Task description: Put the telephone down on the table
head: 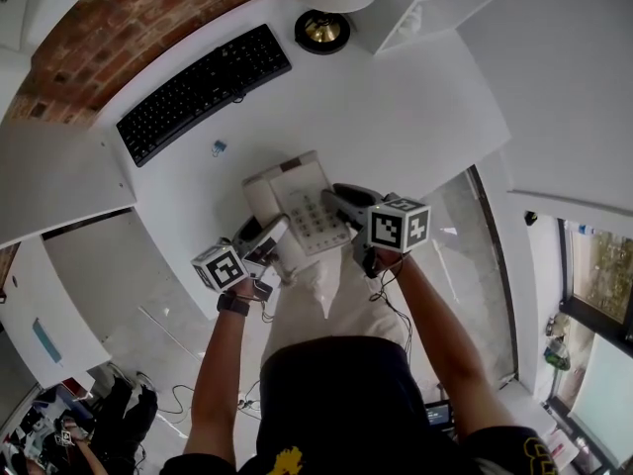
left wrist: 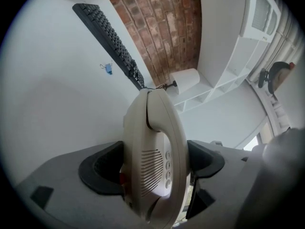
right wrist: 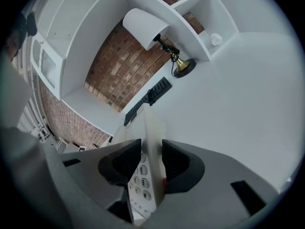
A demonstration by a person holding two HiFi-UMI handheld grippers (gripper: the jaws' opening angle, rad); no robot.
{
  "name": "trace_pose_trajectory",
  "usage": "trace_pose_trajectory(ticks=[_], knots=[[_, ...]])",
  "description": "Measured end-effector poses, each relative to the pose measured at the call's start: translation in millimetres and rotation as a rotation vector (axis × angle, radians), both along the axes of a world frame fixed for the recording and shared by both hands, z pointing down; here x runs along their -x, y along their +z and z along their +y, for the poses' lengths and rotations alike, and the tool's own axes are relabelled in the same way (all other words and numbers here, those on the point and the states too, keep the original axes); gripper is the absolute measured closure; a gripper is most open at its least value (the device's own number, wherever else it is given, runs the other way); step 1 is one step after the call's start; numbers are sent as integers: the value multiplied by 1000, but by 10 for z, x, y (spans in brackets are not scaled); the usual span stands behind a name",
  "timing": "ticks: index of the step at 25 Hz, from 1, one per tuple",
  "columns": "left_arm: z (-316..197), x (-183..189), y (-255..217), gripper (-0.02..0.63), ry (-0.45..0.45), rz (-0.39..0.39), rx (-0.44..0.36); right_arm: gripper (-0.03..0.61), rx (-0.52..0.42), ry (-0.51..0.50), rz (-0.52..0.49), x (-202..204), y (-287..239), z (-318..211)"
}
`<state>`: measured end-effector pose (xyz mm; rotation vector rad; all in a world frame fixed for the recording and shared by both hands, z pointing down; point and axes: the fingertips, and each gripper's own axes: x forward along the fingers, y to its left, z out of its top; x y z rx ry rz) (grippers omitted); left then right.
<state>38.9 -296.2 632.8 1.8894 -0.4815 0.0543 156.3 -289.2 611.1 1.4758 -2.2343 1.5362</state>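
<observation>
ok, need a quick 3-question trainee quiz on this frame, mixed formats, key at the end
1. True or false: the left gripper is shut on the handset side of the telephone.
2. What does the right gripper clamp? A) a loose cord B) the telephone's edge by the keypad C) nothing, its jaws are empty
3. Fill in: the small blue clip lies on the table between the telephone and the ____.

Key: 1 true; 2 B; 3 keyboard
</observation>
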Motion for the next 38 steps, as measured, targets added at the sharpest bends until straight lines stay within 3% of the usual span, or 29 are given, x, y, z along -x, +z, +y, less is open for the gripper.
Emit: trace_pose_trajectory(ticks=[7,16,22,26,30,35,38], knots=[[12,-14,-13,207,-5,55,28,445,-23,10,128,22,-13,11],[8,9,4,207,-16,55,50,428,-13,12,239,68,-30,20],[41,24,28,207,-55,120,143,416,-46,52,284,69,-141,-6],[30,-1,-30,207,-70,149,141,416,-84,47,328,90,-203,-10],[7,15,-21,207,-52,146,103,416,-124,59,311,96,-263,4],[33,24,-19,207,-91,169,171,416,-170,49,260,121,-352,13],[23,23,-29,207,-81,168,148,414,-194,36,234,132,-394,18]])
